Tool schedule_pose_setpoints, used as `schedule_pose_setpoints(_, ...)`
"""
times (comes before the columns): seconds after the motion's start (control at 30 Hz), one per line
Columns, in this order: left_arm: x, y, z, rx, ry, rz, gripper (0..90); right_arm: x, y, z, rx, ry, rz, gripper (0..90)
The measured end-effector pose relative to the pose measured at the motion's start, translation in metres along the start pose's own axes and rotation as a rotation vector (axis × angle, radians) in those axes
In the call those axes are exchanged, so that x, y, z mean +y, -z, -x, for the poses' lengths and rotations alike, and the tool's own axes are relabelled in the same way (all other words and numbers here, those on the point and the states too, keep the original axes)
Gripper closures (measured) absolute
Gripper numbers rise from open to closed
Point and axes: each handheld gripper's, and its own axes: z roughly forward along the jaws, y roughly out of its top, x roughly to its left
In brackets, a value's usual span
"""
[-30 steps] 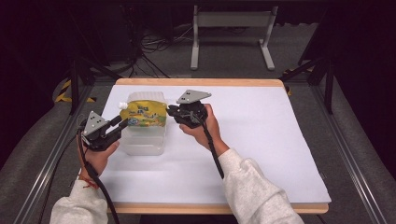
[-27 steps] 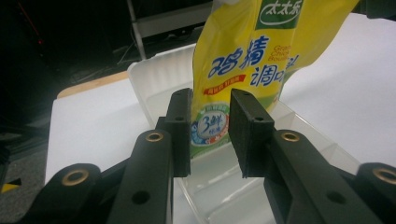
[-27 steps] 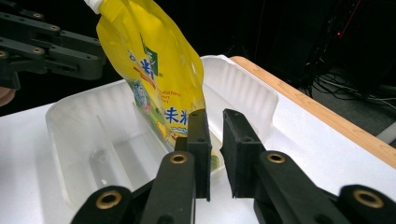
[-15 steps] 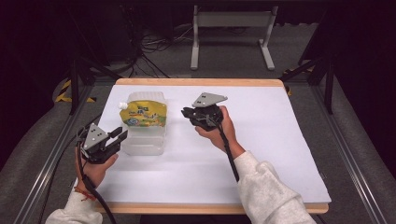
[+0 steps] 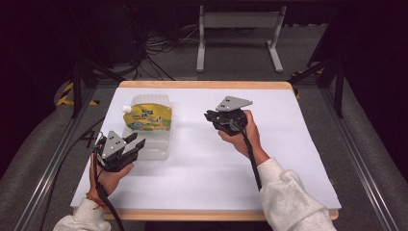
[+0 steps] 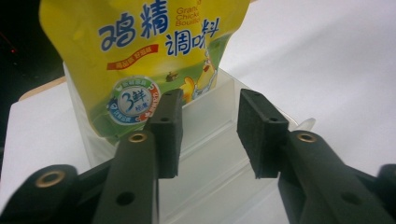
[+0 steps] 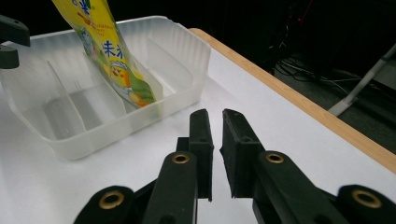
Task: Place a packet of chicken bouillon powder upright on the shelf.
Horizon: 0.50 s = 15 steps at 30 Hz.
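Note:
A yellow seasoning pouch [image 5: 146, 118] with a white cap stands leaning in a clear divided plastic bin [image 5: 156, 147] at the table's left. My left gripper [image 5: 137, 144] sits at the bin's near left corner, pointing at it. Its jaws have just been opening, and nothing is between them. In the left gripper view the pouch [image 6: 140, 46] rises behind the open left gripper [image 6: 210, 130]. My right gripper [image 5: 208, 116] hovers over the table's middle, to the right of the bin. In the right gripper view its jaws [image 7: 215, 135] stand almost together and empty, apart from the pouch [image 7: 112, 56].
White sheet [image 5: 288, 159] covers the wooden table, with bare room right of the bin. The bin's walls and dividers [image 7: 182, 51] stand upright. Beyond the far edge are a metal stand [image 5: 238, 29] and cables on the floor.
My right gripper has drawn away from the bin toward the table's middle. The left gripper has pulled back toward the person, and its jaws stand wider apart.

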Motion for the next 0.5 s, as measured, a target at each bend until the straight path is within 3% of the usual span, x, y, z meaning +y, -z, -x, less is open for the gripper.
schedule_pose_setpoints(0.13, 0.001, -0.001, 0.003, -0.012, -0.005, -0.002, 60.2, -0.003, 0.004, 0.002, -0.011, 0.011, -0.008, 82.1)
schedule_pose_setpoints(0.27, 0.004, -0.003, 0.013, -0.036, -0.018, -0.006, 54.0, -0.006, 0.01, 0.005, -0.021, 0.03, -0.031, 79.6)
schedule_pose_setpoints(0.43, 0.006, -0.004, 0.021, -0.031, -0.056, -0.004, 49.2, -0.011, 0.016, 0.007, -0.013, 0.075, -0.065, 77.0)
schedule_pose_setpoints(0.5, 0.006, -0.003, 0.024, -0.043, -0.063, 0.004, 48.3, -0.014, 0.018, 0.008, -0.015, 0.071, -0.079, 75.7)
